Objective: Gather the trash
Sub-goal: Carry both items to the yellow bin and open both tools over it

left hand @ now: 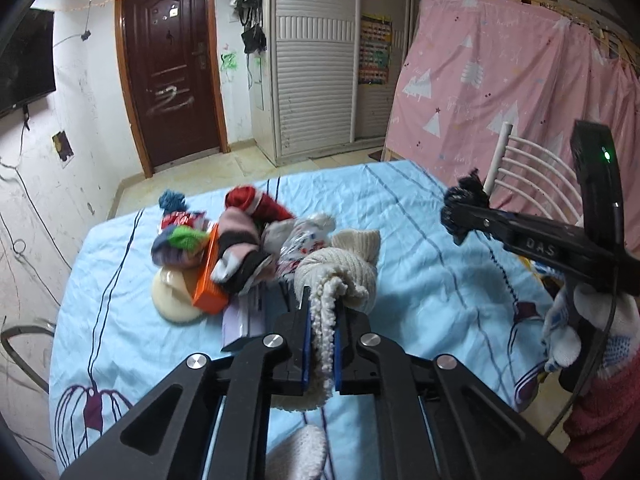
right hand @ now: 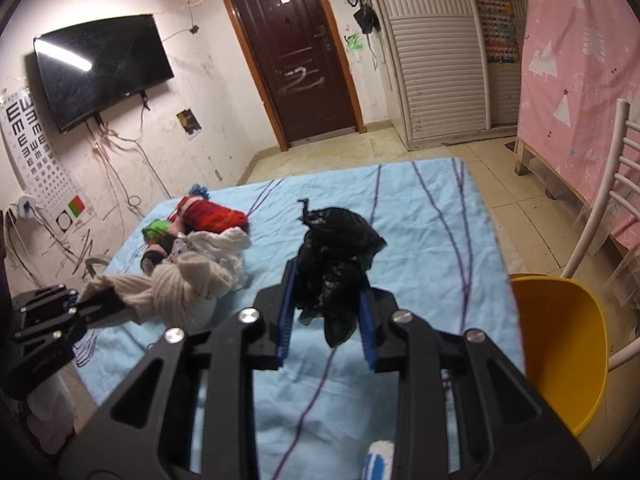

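A: Left side of the table?

B: A pile of socks (left hand: pixel 240 248) lies on the blue cloth (left hand: pixel 400 216), with an orange box (left hand: pixel 208 280) and a cream disc (left hand: pixel 172 296) wedged under it.

A: Left gripper?

B: The left gripper (left hand: pixel 322 344) is clamped on the cream knitted sock (left hand: pixel 344 272), at the pile's near edge.

A: Centre?

B: The right gripper (right hand: pixel 326 312) holds a crumpled black bag (right hand: pixel 336 256) between its blue pads (right hand: pixel 285 312), raised above the cloth.

A: Right side?

B: A yellow bin (right hand: pixel 560 344) stands just beside the table's edge, a white chair (right hand: pixel 604 216) behind it.
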The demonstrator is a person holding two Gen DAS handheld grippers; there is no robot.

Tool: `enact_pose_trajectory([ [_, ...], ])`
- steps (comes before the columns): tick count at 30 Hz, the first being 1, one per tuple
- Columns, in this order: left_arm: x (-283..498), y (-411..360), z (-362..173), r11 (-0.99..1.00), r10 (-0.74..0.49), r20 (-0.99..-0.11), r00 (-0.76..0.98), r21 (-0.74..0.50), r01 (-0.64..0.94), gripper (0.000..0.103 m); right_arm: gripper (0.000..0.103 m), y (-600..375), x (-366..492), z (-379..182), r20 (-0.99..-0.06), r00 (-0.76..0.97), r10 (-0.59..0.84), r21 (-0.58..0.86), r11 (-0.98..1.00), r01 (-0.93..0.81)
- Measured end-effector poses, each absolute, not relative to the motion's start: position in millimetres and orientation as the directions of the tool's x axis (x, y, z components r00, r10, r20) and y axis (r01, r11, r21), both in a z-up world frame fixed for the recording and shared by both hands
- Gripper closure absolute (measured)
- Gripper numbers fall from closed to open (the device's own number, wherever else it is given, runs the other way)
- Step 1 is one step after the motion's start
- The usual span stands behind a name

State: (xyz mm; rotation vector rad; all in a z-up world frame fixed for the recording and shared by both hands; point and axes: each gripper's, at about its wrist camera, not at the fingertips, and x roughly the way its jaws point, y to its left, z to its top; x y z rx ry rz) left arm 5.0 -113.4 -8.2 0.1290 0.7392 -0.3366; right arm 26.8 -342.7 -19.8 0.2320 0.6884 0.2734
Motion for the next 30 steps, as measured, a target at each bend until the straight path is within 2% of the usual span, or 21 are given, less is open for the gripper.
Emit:
enact_pose_trajectory([
  [12,13,-177,30,0.901,-0.323,-0.628,0.708,0.024,0.433,0.103,0.077,-429,4,-16,-0.533,0.814,0.230,0.350,0.936,-0.035],
  [18,23,-238,34,0.842,-0.412,-0.620,0.667,0.021,0.539,0.103,0.077,-472,-10,-18,-0.528,0.837,0.142,0.346,0.937,0.059],
  [24,29,-303,30,0.777,-0.482,-0.638,0.601,0.007,0.630,0.103,0.077,-504,-21,-19,-0.524,0.850,0.061,0.324,0.937,0.133],
  [30,46,-362,11,0.755,-0.480,-0.676,0.559,0.006,0.656,0.103,0.077,-531,-26,-31,-0.539,0.842,-0.006,0.301,0.932,0.200],
])
